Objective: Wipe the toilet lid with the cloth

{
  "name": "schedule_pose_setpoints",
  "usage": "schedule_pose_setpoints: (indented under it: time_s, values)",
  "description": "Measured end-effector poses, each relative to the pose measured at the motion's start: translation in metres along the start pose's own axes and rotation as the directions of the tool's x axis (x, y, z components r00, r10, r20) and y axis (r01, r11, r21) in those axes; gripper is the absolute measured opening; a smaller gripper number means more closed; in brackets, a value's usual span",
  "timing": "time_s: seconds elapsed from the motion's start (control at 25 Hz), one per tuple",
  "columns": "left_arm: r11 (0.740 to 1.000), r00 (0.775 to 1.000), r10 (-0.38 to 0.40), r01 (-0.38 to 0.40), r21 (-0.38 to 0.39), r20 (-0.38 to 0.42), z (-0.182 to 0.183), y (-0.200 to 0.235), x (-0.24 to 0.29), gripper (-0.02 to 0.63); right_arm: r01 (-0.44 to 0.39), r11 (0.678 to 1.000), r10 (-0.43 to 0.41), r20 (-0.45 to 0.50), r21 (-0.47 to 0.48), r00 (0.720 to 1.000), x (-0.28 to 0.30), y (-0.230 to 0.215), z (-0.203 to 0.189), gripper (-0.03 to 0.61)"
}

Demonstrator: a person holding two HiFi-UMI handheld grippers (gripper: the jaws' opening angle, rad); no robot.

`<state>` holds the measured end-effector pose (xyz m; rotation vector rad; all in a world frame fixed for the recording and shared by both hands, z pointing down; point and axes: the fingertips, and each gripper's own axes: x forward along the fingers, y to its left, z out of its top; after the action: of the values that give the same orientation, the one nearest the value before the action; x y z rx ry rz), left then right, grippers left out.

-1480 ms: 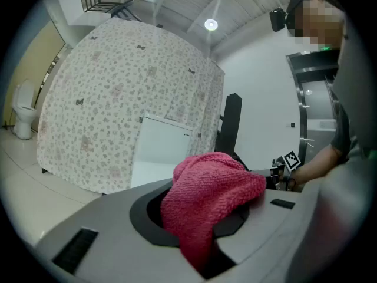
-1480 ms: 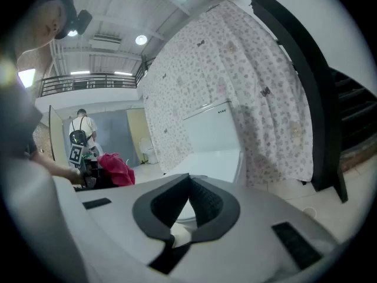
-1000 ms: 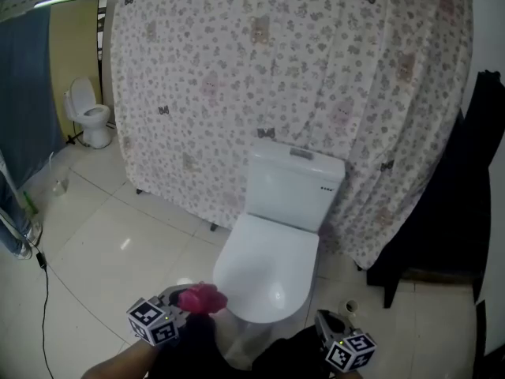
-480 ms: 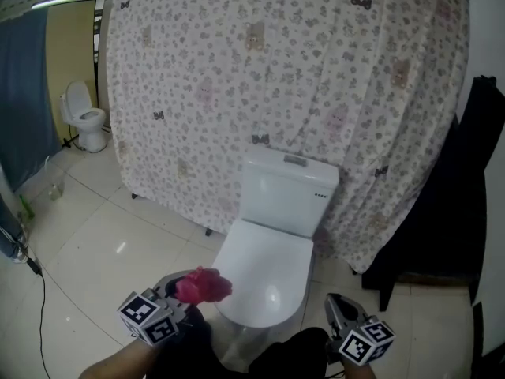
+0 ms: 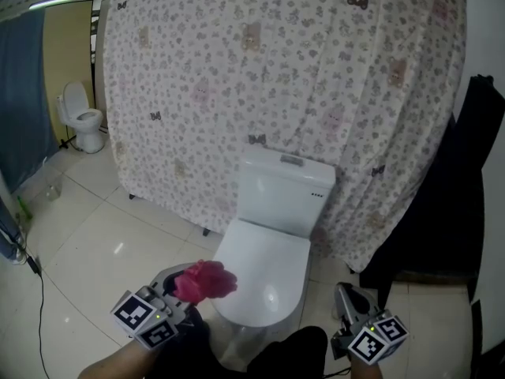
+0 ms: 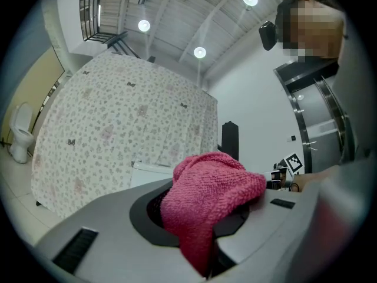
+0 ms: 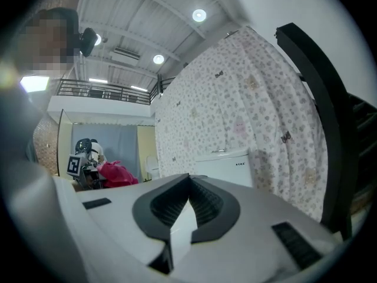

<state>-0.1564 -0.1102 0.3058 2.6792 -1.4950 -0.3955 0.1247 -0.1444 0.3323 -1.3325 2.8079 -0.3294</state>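
Bunched pink cloth [image 5: 203, 281]; lid [image 5: 264, 268] apparently down

Closed white toilet lid [image 5: 264, 259] bare, air above open. Flowery white curtain [image 5: 276, 93] tight behind white tank [image 5: 286, 192]; black draped fabric [image 5: 465, 204] crowds right. Pale tiled floor [image 5: 102, 243] left roomy.

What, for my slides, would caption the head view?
Left gripper holds pink cloth near the closed toilet lid; right gripper empty.

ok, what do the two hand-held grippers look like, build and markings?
They match. The left hand-held gripper and right hand-held gripper have grey plastic bodies, each with two jaws lined with black ribbed pads. Each carries a cube with black-and-white square markers. No cables show on either.
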Motion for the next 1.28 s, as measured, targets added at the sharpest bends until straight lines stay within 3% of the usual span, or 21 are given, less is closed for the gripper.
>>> schedule_pose_setpoints:
  time_s: [0.2, 0.64, 0.92, 1.28]
  values:
    - [0.999, 0.999, 0.044, -0.044, -0.008, 0.001, -0.002, 0.012, 0.004, 0.077, 0.011, 1.000, -0.011, -0.011, -0.004, 1.000, 0.003, -0.004, -0.007, 0.005]
    - [0.998, 0.981, 0.061, -0.066, -0.021, -0.185, -0.064, 0.029, 0.039, 0.077, 0.058, 0.998, -0.056, -0.133, 0.008, 0.990, 0.024, -0.035, -0.061, 0.005]
    - [0.994, 0.948, 0.075, -0.097, -0.056, -0.308, -0.126, 0.038, 0.056, 0.077, 0.094, 0.995, -0.086, -0.210, 0.028, 0.974, 0.036, -0.053, -0.101, 0.005]
    - [0.991, 0.885, 0.072, -0.116, -0.069, -0.460, -0.202, 0.050, 0.078, 0.078, 0.147, 0.987, -0.123, -0.296, 0.060, 0.947, 0.062, -0.078, -0.155, 0.005]
